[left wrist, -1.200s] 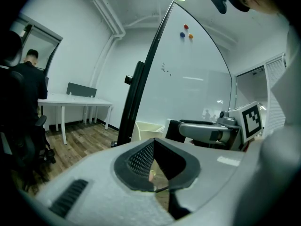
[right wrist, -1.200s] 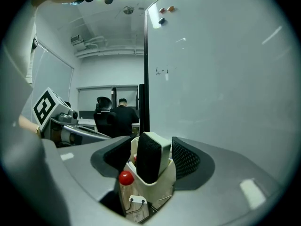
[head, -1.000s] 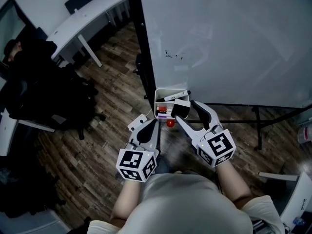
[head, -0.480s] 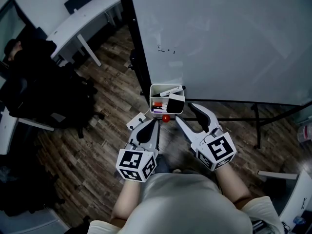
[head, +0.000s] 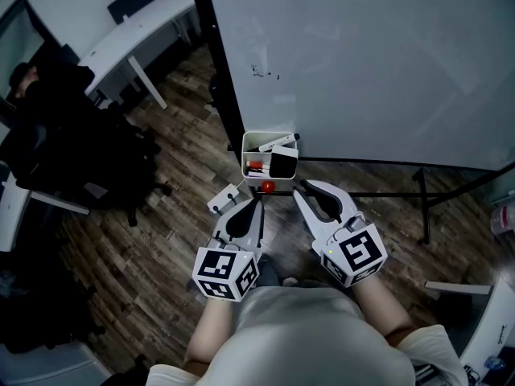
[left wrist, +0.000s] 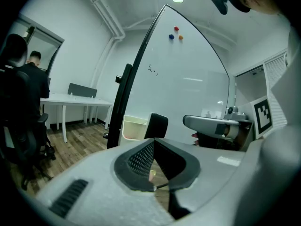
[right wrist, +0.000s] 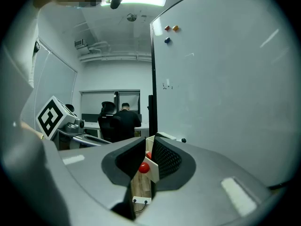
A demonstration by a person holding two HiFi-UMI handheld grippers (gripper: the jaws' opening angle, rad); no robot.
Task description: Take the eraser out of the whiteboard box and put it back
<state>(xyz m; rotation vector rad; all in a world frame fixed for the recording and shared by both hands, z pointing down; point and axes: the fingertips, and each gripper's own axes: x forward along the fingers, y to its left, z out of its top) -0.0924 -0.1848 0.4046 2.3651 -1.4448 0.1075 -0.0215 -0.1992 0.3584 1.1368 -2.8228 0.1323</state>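
Note:
The white whiteboard box [head: 259, 146] hangs at the board's lower left corner, and the black eraser [head: 283, 164] stands upright in its right side beside some markers. A red round knob [head: 267, 186] sits just below the box. My right gripper [head: 306, 190] is a short way back from the box, its jaws closing to a narrow gap with nothing between them; through that gap the right gripper view shows the box [right wrist: 149, 145] and the knob [right wrist: 144, 167]. My left gripper [head: 256, 207] is shut and empty, lower left of the box. The left gripper view shows the eraser [left wrist: 157, 125] in the box [left wrist: 133, 127].
The whiteboard [head: 386, 63] has a black frame post [head: 219, 79] and a stand bar [head: 420, 207] over the wooden floor. A white desk [head: 137, 30] stands at the upper left. A person in a black office chair [head: 72, 151] sits at the left.
The right gripper let go of the eraser, which now stands in the box. Both grippers drew back from the box, and the right jaws narrowed.

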